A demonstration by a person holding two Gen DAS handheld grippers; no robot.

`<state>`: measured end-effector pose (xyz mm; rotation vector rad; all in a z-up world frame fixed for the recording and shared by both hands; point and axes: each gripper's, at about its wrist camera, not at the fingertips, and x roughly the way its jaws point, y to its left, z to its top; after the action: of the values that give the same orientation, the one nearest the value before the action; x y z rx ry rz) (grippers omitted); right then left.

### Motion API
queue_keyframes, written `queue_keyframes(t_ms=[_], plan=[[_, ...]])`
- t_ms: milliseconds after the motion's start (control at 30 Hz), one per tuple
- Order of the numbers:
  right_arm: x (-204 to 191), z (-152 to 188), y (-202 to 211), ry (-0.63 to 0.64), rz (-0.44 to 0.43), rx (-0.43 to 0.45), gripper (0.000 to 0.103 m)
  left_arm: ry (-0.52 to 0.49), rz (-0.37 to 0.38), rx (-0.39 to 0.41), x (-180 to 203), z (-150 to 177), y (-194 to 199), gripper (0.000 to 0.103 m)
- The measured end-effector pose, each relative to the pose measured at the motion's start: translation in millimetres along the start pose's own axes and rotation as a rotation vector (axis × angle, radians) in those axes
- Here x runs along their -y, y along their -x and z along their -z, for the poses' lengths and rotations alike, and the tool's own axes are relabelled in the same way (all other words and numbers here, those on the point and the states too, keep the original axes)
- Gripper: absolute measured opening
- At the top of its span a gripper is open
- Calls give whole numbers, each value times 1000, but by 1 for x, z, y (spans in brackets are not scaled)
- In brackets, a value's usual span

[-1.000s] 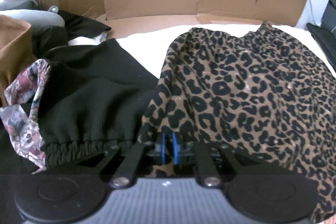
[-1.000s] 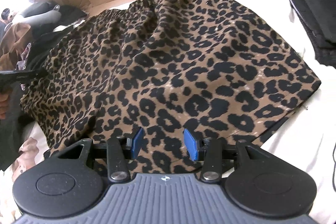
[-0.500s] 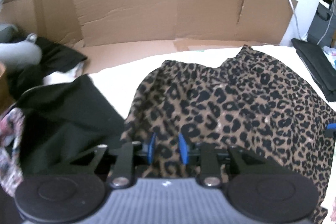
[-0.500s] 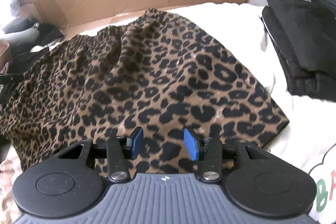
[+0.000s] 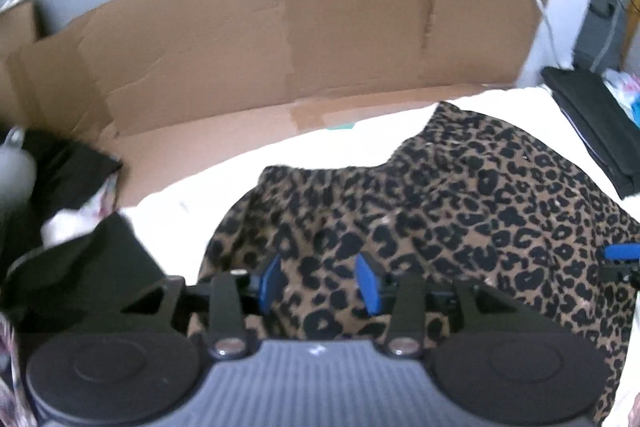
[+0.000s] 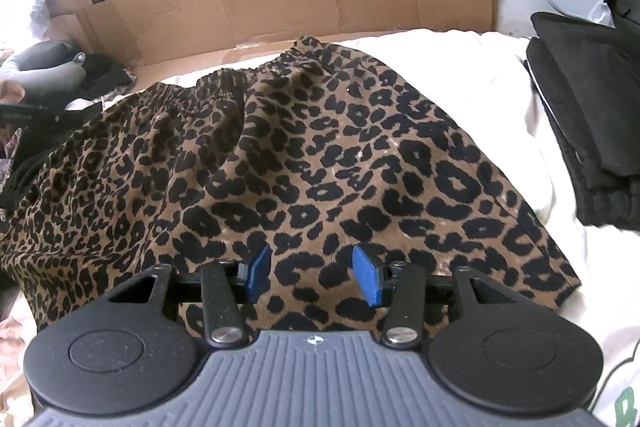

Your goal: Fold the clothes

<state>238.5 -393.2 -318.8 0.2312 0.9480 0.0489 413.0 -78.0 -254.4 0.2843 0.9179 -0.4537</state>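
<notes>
A leopard-print garment (image 6: 320, 163) lay spread on a white bed sheet (image 6: 460, 59), directly below both tools. The left tool (image 5: 322, 283) hung over its near left edge, blue pads (image 5: 270, 281) apart and opening, cloth beneath them but not pinched. The right tool (image 6: 312, 273) hung over the near hem, pads apart and opening, gripping nothing. A black garment (image 5: 80, 267) lay left of it, folded black clothes (image 6: 580, 115) right. Beyond stood a cardboard wall (image 5: 300, 39).
</notes>
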Motion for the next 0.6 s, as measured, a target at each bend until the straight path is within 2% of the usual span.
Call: queue_keyframes(t_ms=[133,267,600], plan=[[-2,0,-7,35,-20,13,55,-52,14,-2,13,-18,-3,51],[-2,-6,-16,41,-29,25,56,-48,12,-24,22,-32,-12,52],[6,-22,-32,62,-48,76,57,-68,55,-89,66,-39,-44,56]])
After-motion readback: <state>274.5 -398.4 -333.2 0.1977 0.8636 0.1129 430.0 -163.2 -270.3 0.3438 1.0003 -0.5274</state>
